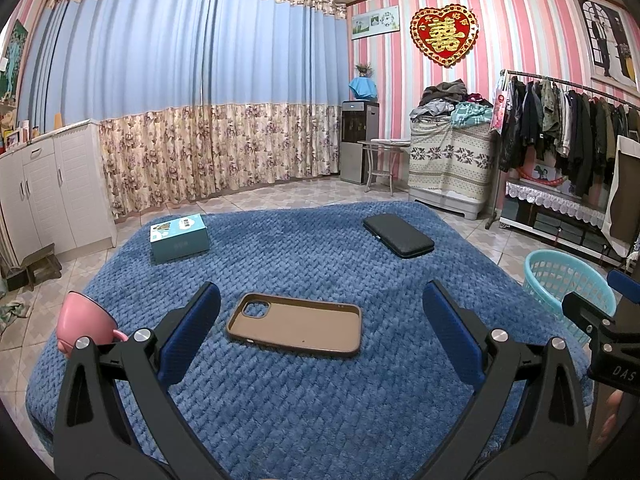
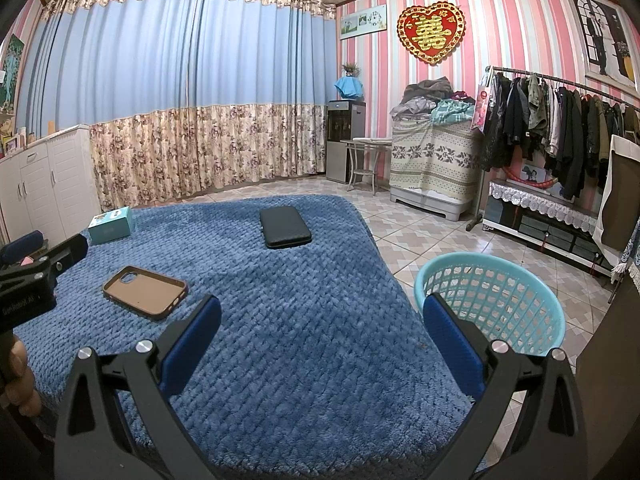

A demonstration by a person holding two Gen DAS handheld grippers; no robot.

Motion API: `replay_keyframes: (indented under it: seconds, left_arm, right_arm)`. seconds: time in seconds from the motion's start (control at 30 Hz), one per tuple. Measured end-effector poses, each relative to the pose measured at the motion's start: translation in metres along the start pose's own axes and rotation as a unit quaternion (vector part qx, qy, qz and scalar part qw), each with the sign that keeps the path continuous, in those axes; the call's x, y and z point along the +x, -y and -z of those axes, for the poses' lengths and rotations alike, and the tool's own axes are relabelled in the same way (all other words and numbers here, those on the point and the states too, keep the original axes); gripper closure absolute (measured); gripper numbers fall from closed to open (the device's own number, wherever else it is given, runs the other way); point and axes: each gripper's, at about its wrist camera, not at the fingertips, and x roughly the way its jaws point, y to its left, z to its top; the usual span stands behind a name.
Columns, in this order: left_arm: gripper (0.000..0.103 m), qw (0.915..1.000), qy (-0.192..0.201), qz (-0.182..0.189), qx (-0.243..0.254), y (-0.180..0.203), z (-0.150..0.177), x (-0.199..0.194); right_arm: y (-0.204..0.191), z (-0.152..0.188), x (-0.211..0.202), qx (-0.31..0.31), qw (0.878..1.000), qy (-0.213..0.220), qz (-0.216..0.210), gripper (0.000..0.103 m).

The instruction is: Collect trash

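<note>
Both grippers, left gripper (image 1: 320,312) and right gripper (image 2: 320,320), gape empty. Centre frame, a brown phone case (image 1: 295,329) lies on the blue blanket (image 1: 320,400); lower right, a teal basket (image 2: 490,304).

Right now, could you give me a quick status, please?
Both grippers, left and right, open, empty. Phone case lies ahead of left. Basket beside bed, nothing blocking.

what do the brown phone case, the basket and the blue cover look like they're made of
Brown phone case: looks like matte leather or faux leather, with a soft tan lining; hard to tell which. Basket: glossy turquoise moulded plastic, with a lattice of holes in its wall. Blue cover: plush fleece-like fabric with a fuzzy, woven-looking relief pattern.
</note>
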Motion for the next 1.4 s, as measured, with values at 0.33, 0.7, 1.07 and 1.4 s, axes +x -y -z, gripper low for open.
replay_keyframes:
  seconds: [0.33,0.7,1.07,1.4]
  left_arm:
    - [0.005,1.0000,0.000,-0.001,0.000,0.0004,0.0008,0.0007]
    - [0.005,1.0000,0.001,-0.001,0.001,0.0012,0.0021,0.0003]
    - [0.005,1.0000,0.003,-0.001,0.002,0.0017,0.0017,0.0019]
    - [0.005,1.0000,0.006,-0.002,0.004,0.0016,0.0011,0.0038]
  right_arm:
    - [-0.0004,-0.0009,-0.0006,0.000,1.000,0.000,0.000,0.004]
    - [-0.0005,-0.0008,-0.0003,0.000,1.000,0.000,0.000,0.004]
    - [-0.0007,-0.0005,0.0008,0.000,1.000,0.001,0.000,0.004]
    - [-0.0008,-0.0007,0.0007,0.000,1.000,0.000,-0.001,0.004]
